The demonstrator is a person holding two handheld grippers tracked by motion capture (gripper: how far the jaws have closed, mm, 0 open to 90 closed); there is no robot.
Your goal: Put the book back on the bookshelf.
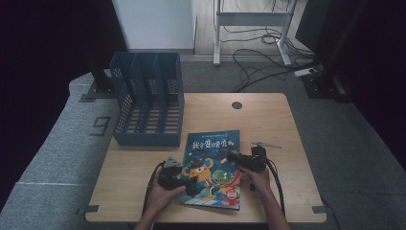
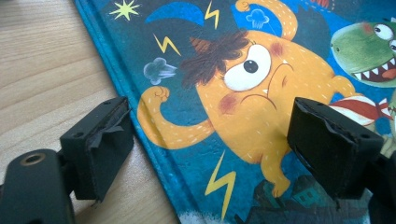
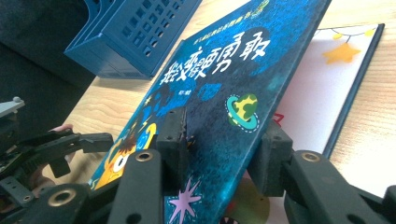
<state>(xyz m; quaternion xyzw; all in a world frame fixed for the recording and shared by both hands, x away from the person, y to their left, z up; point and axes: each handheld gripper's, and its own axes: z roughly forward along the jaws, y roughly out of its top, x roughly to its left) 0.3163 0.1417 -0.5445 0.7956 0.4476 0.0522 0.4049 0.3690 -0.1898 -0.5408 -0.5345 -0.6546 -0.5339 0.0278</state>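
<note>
A picture book (image 1: 210, 167) with a dark blue cover, a cartoon orange monster and Chinese title lettering lies on a pale wooden bench (image 1: 287, 143), near the front edge at about 6 o'clock from the bench's middle. Its front cover (image 3: 224, 84) is lifted away from the white first page (image 3: 322, 93), which lies flat beneath.

The right hand-held gripper (image 1: 244, 160), at the book's 3 o'clock edge, pinches the raised cover between its two black jaws; in the right gripper view one jaw sits on the printed face and the other behind it. The person's right hand (image 1: 261, 179) holds it from the bench's 6 o'clock side.

The left hand-held gripper (image 1: 170, 175), at the book's 9 o'clock edge, has its jaws spread wide. In the left gripper view one jaw hangs over bare wood just beside the spine and the other over the orange monster. The left hand (image 1: 163, 194) grips it.

A blue plastic file rack (image 1: 148, 103) with slotted compartments stands at the bench's 10 o'clock corner, apart from the book. Cables (image 1: 258, 62) lie on the grey floor (image 1: 57, 143) at 12 o'clock.
</note>
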